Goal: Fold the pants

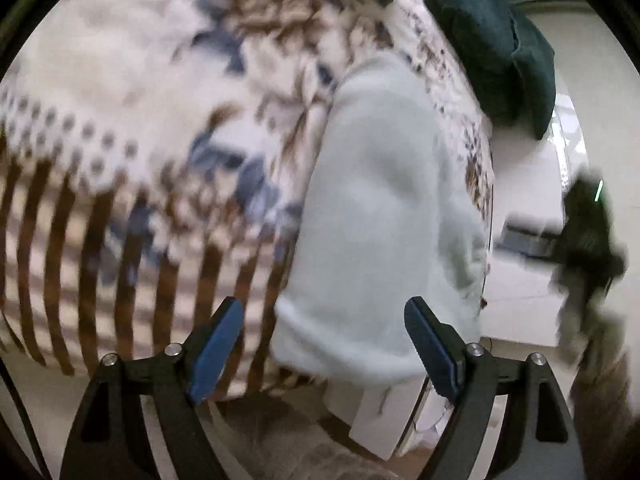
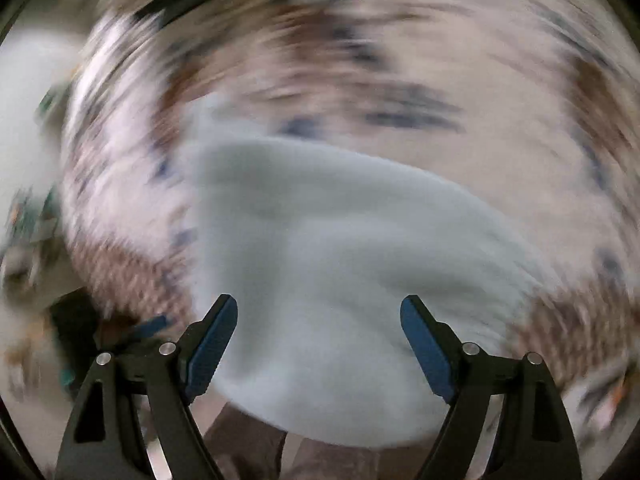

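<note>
Pale blue fleece pants (image 1: 384, 216) lie folded into a compact oblong on a patterned blanket (image 1: 132, 92), near its right edge. My left gripper (image 1: 324, 316) hangs above the pants' near end, jaws wide apart, nothing between the blue pads. The right wrist view is smeared by motion. There the same pants (image 2: 332, 264) fill the middle, lying flat on the blanket (image 2: 500, 148). My right gripper (image 2: 320, 312) hovers over them with its jaws spread wide and holds nothing.
A dark teal cushion (image 1: 500, 44) rests at the blanket's far right corner. The bed edge drops to a light floor (image 1: 524, 308) on the right, where a dark blurred object (image 1: 588, 236) shows. Brown stripes (image 1: 56, 260) border the blanket's near side.
</note>
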`<state>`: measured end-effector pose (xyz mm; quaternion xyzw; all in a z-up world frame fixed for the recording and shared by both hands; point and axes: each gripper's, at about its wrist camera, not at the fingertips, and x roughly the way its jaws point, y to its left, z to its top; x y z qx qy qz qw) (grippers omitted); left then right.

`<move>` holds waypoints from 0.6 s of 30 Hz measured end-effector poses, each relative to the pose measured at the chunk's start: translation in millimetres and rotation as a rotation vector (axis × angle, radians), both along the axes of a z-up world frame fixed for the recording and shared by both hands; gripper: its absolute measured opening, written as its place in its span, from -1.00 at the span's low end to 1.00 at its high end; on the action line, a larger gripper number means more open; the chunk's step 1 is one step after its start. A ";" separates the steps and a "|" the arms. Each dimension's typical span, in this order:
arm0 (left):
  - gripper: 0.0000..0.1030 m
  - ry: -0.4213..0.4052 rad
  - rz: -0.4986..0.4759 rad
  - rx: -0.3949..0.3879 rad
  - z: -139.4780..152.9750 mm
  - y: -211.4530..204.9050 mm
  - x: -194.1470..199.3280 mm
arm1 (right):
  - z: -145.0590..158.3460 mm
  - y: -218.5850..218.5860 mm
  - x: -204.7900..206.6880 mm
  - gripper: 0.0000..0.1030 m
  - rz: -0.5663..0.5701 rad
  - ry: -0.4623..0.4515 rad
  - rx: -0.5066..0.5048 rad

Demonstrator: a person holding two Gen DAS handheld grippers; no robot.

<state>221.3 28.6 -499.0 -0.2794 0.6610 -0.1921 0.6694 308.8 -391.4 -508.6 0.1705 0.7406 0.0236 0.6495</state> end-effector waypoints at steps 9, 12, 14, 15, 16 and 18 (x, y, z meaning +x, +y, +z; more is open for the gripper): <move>0.61 0.014 -0.082 0.031 -41.7 -72.8 137.0 | -96.4 -101.8 -111.0 0.34 -0.553 0.030 0.224; 0.64 0.034 -0.164 0.115 -61.8 -90.1 171.2 | -68.9 -93.7 -92.0 -0.28 -0.435 -0.092 0.143; 0.67 0.058 -0.183 0.143 -81.0 -89.0 181.9 | -43.5 -94.7 -79.0 -0.60 -0.366 -0.194 0.091; 0.68 0.073 -0.185 0.137 -88.5 -88.3 183.2 | -41.6 -100.6 -72.0 -0.60 -0.357 -0.198 0.066; 0.68 0.095 -0.186 0.123 -92.7 -86.4 181.1 | -50.9 -106.9 -72.4 -0.60 -0.380 -0.175 0.076; 0.68 0.086 -0.187 0.132 -85.9 -91.5 177.6 | -71.0 -111.2 -71.4 -0.59 -0.411 -0.110 0.117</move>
